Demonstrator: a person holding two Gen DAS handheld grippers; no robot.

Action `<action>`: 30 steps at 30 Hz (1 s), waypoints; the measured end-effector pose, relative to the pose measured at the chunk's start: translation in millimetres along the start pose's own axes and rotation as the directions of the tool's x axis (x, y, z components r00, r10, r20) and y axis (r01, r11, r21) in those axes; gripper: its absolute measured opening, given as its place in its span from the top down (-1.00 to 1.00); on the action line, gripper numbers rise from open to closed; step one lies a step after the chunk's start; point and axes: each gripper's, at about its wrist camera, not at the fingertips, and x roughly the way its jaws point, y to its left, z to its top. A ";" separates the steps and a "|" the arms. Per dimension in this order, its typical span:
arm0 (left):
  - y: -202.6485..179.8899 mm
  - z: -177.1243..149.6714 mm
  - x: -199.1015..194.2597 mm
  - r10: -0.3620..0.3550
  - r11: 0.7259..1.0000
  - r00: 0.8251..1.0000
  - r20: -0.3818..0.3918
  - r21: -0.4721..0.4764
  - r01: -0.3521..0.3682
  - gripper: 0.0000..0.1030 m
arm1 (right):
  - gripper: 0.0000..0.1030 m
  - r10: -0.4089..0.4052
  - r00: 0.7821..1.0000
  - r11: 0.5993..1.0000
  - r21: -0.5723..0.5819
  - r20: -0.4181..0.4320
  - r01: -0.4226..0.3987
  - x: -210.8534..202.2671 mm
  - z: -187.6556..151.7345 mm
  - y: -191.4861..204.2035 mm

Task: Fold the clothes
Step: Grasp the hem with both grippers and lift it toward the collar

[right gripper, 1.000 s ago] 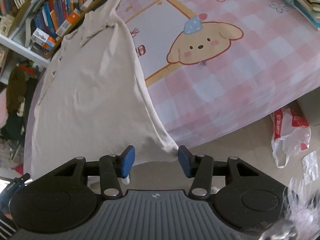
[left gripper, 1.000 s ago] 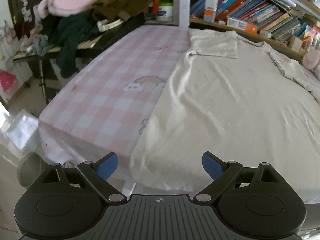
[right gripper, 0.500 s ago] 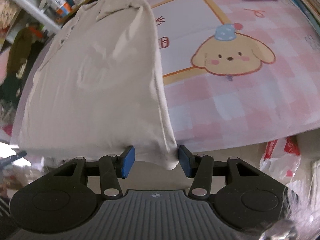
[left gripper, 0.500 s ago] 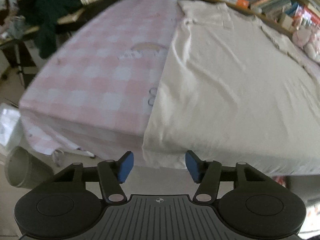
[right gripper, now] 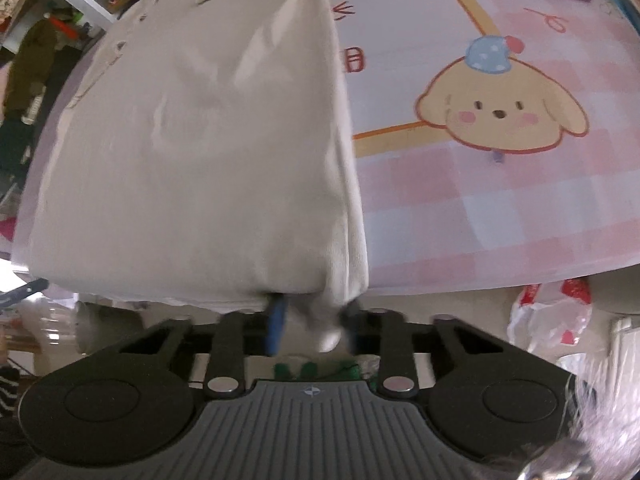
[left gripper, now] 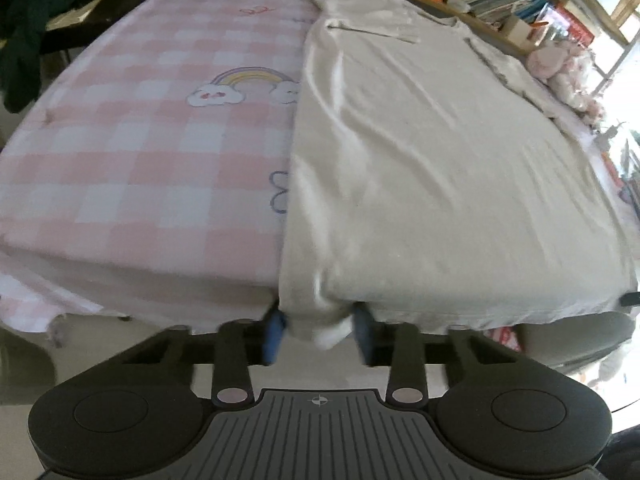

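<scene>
Shirt (left gripper: 440, 152) lies flat on bed (left gripper: 140, 152). Left gripper (left gripper: 320, 330) and right gripper (right gripper: 314, 330) fingers pinch hem corners, still slightly parted. Close fully; lift both evenly.

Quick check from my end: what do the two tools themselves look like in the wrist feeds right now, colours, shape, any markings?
Both look alike. The left tool and right tool each have black linkage arms with silver pivot pins, ending in blue finger pads. Behind sits a dark grey ribbed body with a small crosshair mark, flanked by two rounded black housings bearing circular recesses. No cables or sleeves show.
</scene>
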 end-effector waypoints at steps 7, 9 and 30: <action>-4.6 -5.1 -19.4 -0.003 0.999 0.999 0.050 0.032 0.002 0.76 | 0.85 -0.020 0.997 0.999 0.032 0.068 0.017 -18.5 -13.0 3.8; -3.4 -7.2 -27.1 -0.011 0.999 0.998 0.058 0.036 0.009 0.79 | 0.85 -0.022 0.996 0.999 0.040 0.090 0.018 -26.7 -16.6 7.2; 22.7 -33.3 -49.0 -0.274 0.957 0.949 -0.154 0.054 0.285 0.82 | 0.86 -0.031 0.997 0.979 0.205 0.073 0.015 -78.2 -105.4 16.5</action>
